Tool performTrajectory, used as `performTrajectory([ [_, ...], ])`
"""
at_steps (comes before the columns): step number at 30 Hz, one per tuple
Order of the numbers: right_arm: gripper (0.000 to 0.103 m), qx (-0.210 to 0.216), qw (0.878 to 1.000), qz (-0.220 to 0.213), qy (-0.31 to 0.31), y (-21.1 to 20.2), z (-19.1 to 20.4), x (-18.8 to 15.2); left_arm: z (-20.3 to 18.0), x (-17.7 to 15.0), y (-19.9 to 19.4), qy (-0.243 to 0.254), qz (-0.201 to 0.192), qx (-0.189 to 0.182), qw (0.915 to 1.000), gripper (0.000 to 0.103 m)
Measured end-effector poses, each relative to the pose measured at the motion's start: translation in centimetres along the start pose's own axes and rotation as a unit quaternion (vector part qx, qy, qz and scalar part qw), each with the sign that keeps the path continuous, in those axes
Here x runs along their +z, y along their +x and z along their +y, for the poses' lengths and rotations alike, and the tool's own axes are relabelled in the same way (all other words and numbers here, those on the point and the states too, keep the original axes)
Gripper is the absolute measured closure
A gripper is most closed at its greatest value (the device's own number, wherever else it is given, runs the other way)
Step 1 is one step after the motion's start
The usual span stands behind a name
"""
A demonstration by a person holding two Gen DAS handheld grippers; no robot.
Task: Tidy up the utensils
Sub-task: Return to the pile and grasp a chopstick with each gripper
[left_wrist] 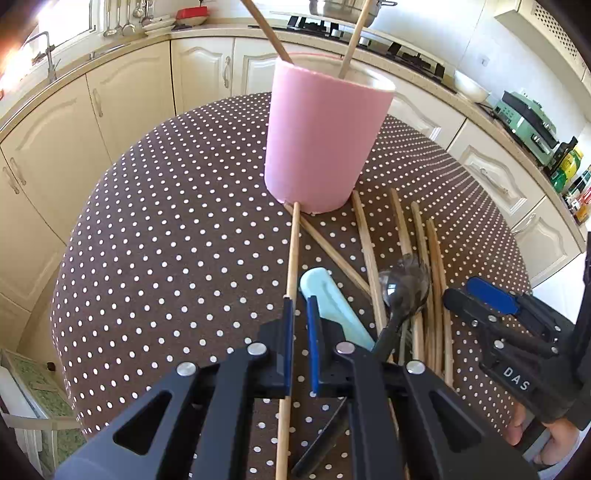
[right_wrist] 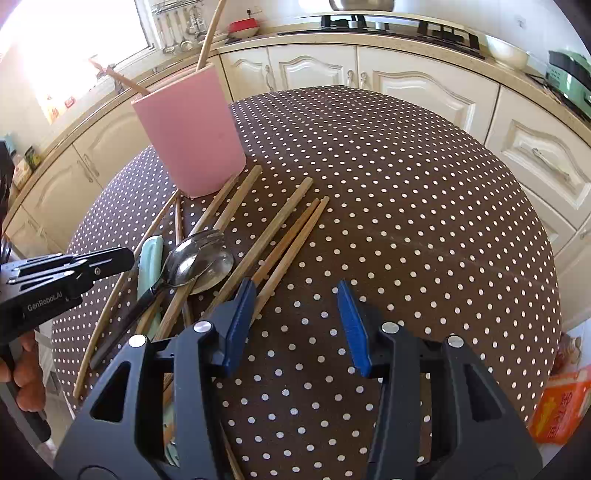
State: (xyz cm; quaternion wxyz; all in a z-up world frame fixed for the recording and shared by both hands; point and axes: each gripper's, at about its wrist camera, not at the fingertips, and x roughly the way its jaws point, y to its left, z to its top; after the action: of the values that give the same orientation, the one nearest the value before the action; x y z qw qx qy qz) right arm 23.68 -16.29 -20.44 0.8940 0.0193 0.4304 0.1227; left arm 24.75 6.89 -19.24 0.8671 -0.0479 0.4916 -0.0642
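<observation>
A pink cup stands on the brown dotted tablecloth with two chopsticks upright inside. In front of it lie several loose wooden chopsticks, metal spoons and a pale blue utensil. My left gripper is down at the left of the pile, shut on one chopstick whose far end touches the cup's base. My right gripper stands open low over the cloth. Only bare cloth lies between its pads, and chopstick ends lie by its left finger.
Cream cabinets and a counter with a hob curve around the round table. An orange packet lies beyond the table's right edge. A hand holds the left gripper. Bare cloth spreads right of the pile.
</observation>
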Motion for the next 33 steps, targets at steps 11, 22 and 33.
performTrajectory([
  [11,0.070,-0.032,0.997,0.046,-0.055,1.4,1.5,0.6,-0.2,0.3,-0.2,0.019,0.001,0.030,0.9994,0.094],
  [22,0.078,0.005,0.991,0.118,-0.061,2.5,-0.6,3.2,0.8,1.1,0.3,0.008,0.022,0.016,0.9996,0.075],
  [33,0.081,0.007,0.988,0.138,-0.071,3.6,-2.0,5.3,-0.4,1.1,1.6,0.033,0.043,0.040,0.9977,0.075],
])
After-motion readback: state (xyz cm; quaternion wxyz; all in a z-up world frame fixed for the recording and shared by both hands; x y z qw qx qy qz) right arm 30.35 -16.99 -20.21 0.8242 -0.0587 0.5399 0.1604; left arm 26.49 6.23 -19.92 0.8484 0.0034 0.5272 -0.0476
